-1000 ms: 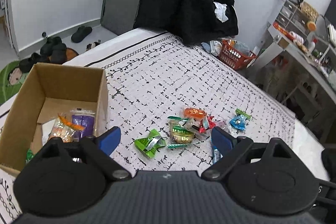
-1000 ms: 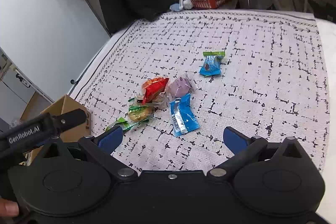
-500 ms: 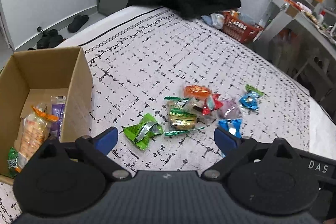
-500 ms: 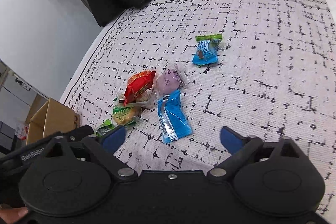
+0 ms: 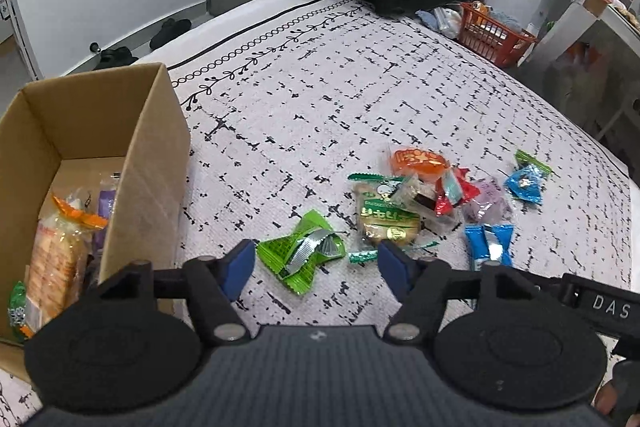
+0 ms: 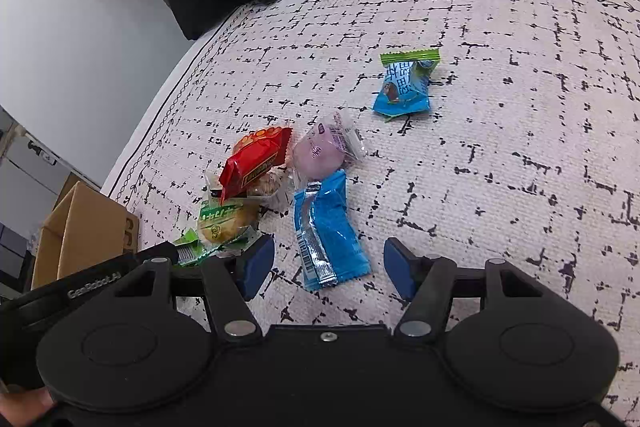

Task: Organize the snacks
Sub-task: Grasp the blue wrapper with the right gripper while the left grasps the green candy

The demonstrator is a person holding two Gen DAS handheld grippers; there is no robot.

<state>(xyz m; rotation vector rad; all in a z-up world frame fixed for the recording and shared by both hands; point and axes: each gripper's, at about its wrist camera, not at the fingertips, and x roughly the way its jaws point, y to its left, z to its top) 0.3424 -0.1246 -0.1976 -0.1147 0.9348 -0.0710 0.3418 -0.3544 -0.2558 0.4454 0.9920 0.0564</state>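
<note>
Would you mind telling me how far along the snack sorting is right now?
Early going. A few packets already sit in the cardboard box. In hand: nothing yet; the left claw has been closing around the green packet, the right claw around the blue packet, neither pressing. Left: the pile on the bedspread, including the red packet.

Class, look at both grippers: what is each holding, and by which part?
Nothing yet. The left gripper closes around the green packet, the right gripper around the blue packet, pads not touching.
</note>
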